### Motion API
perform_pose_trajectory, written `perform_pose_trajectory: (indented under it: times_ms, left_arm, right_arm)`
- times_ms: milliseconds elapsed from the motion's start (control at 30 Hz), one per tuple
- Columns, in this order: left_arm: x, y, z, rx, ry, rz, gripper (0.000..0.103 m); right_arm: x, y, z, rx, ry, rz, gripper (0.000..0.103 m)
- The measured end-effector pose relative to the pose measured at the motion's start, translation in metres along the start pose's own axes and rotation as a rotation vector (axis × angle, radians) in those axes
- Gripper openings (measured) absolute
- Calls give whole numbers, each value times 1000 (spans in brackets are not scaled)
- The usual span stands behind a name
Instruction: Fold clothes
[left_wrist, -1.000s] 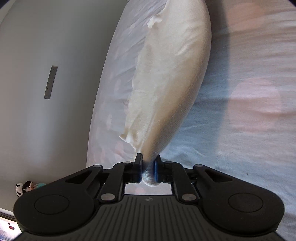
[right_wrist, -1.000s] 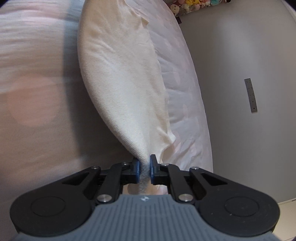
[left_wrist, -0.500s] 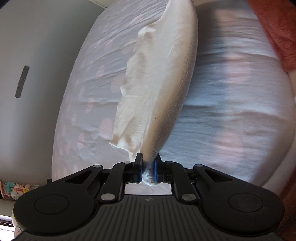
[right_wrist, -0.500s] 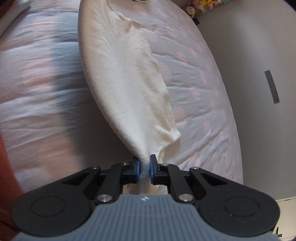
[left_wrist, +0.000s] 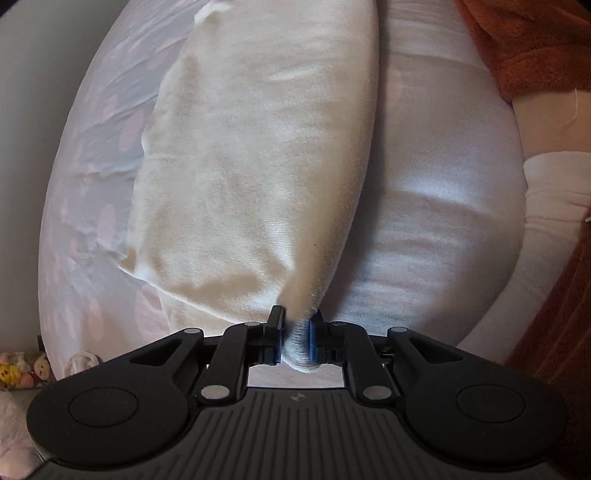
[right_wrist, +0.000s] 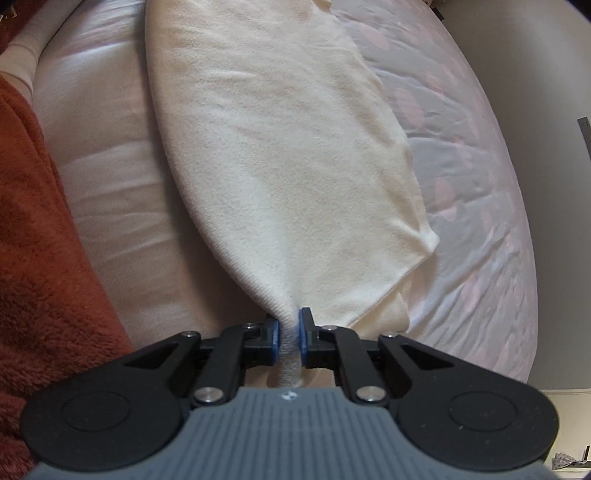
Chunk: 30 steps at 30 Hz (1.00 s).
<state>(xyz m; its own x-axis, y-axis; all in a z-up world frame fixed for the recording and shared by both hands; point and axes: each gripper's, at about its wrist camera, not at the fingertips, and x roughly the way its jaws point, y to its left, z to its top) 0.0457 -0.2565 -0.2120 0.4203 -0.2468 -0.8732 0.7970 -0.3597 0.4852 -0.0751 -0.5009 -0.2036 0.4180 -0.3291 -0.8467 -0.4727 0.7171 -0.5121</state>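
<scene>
A cream knit garment (left_wrist: 258, 158) stretches away from both grippers over a bed. My left gripper (left_wrist: 295, 338) is shut on a bunched corner of it, the cloth squeezed between the blue pads. The same cream garment (right_wrist: 280, 155) fills the middle of the right wrist view, and my right gripper (right_wrist: 288, 341) is shut on another bunched corner. The garment looks doubled over, with a second layer's edge (right_wrist: 402, 310) showing underneath at the right. Its far end runs out of the top of both views.
The bed has a white sheet with pale pink dots (right_wrist: 461, 173). A rust-orange fleece blanket (right_wrist: 40, 240) and a white pillow (left_wrist: 554, 221) lie along one side. A grey wall (left_wrist: 29, 110) borders the bed; plush toys (left_wrist: 22, 369) sit low at the left.
Both grippers have come down and in over the bed with the garment held, which now lies lower and broader on the sheet. The orange blanket and pillow have come into view.
</scene>
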Motion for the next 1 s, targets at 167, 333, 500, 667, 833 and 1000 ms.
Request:
perform_pose_trajectory:
  times_ms: [167,333,500,667,833,1000]
  left_arm:
    - [-5,0,-1,-12,15,35,15]
    - [-30,0,8,-84,-7,76,15]
    - [-58,8,10,-185,-84,125,17]
    - [-85,17,12,-292,-165,170,19]
    - [-86,37,19,-439,-195,209,26]
    - [-72,63,22,-615,-223,144,26]
  right_arm:
    - [1,-4,5,-3,53,43,19]
    - [-16,-11,6,48,89,101,30]
    - [-37,-26,-2,164,89,141,42]
    - [-43,-54,-23,452,67,215,53]
    - [-42,-73,-36,708,53,225,53]
    - [-32,-89,-44,942,6,260,54]
